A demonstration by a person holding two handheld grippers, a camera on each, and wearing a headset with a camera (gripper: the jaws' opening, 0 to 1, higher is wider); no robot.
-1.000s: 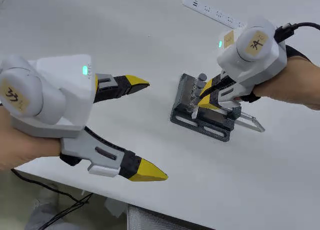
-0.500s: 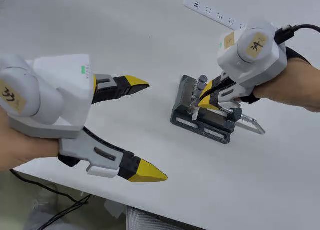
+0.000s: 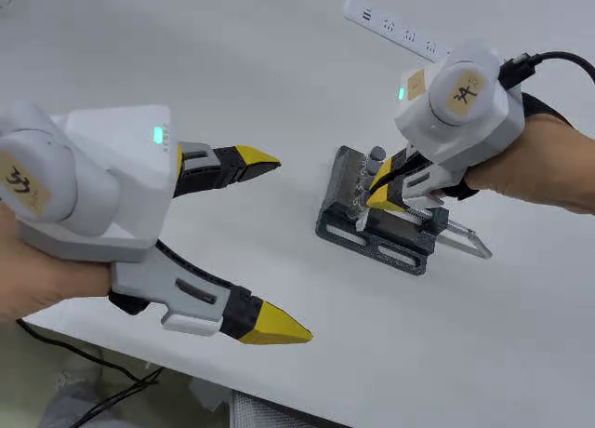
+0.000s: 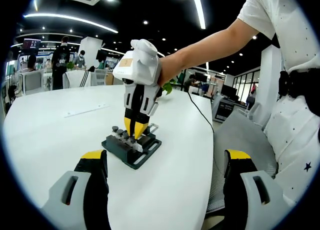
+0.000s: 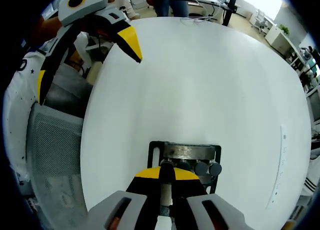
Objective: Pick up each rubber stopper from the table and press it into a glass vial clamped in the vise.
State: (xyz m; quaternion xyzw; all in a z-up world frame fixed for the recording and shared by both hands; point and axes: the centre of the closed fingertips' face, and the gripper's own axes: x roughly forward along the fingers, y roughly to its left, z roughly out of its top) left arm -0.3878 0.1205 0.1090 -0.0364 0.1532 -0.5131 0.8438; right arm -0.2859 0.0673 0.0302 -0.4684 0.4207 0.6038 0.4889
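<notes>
Jaws of the left gripper (image 3: 290, 249) stood spread wide and empty in the head view. It hung over the tabletop (image 3: 232, 65), well apart from the work, probably to leave room. The right gripper (image 3: 378, 191) pointed down into the vise (image 3: 372, 242), jaws drawn together at the vials (image 3: 374, 160).

The left gripper view showed those yellow tips meeting on one vial top, lined up for a downward press.

In the right gripper view, the closed tips hid whether a rubber stopper sat between them. The seated stoppers (image 5: 209, 168) stood just beside.
</notes>
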